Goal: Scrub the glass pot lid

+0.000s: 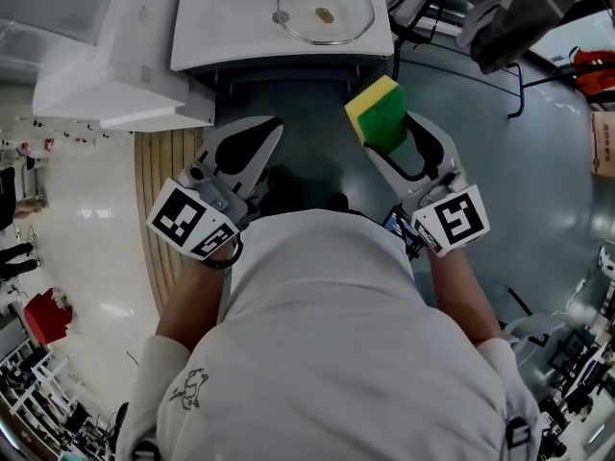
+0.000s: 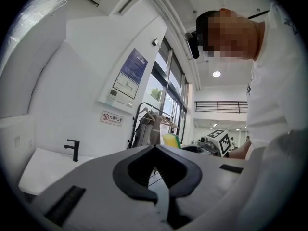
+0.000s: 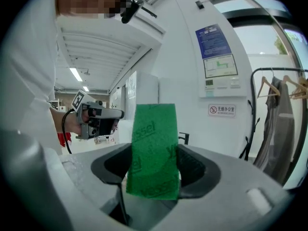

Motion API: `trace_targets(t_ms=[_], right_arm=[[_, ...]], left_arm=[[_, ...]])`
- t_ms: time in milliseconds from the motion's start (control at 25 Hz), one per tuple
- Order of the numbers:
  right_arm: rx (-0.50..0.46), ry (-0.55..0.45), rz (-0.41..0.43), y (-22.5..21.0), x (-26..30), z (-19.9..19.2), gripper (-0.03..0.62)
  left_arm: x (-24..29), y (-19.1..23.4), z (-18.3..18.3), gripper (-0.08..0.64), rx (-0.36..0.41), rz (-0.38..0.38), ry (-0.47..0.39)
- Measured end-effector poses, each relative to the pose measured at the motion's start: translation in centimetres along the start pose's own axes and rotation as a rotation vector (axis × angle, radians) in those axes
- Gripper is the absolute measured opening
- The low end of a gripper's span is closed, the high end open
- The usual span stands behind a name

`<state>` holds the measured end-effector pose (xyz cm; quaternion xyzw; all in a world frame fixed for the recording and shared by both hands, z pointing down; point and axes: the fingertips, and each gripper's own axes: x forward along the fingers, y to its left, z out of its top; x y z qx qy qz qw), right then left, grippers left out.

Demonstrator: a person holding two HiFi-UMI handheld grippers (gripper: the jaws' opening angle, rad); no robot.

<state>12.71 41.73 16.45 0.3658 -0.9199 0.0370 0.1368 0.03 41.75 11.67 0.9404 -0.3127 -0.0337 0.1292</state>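
Left gripper [image 1: 273,128]: jaws clenched tip to tip, nothing between them. I see it in the air, short of the near edge of the white counter [image 1: 221,27]. Glass pot lid [image 1: 325,10]: flat on the counter's right half, toward the far edge, well apart from both grippers. Right gripper [image 1: 389,134]: jaws clamped on the yellow-green sponge [image 1: 375,109], green scouring face toward its camera.

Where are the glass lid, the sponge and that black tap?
glass pot lid [image 1: 324,12]: head view, the knob at its centre.
sponge [image 1: 383,123]: head view, its green scouring side.
black tap [image 2: 75,151]: left gripper view, its upright stem.
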Motion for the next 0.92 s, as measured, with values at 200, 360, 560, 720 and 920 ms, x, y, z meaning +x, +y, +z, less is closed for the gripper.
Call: trace_targets(t_ms=[200, 360, 560, 720, 920], right_arm=[[0.021, 0.01, 0.013, -0.7, -4.9, -2.4, 0.288], [0.027, 0.006, 0.027, -0.9, -7.2, -3.5, 0.288], [0.028, 0.0, 0.041, -0.9, -9.0, -3.7, 0.288], [0.025, 0.003, 0.056, -0.6, -9.4, -3.7, 0.288], [0.022, 0.004, 0.069, -0.1, -9.7, -3.8, 0.288]], left_arm=[[1.8, -5.4, -1.9, -0.002, -0.008, 0.016, 0.015], [2.4, -7.9, -2.9, -0.002, -0.012, 0.039, 0.015], [2.5, -10.1, -3.0, -0.002, -0.012, 0.053, 0.008], [2.3, -10.8, -3.1, -0.002, -0.016, 0.066, 0.004], [2.0, -11.5, -3.3, -0.002, -0.021, 0.07, -0.001]])
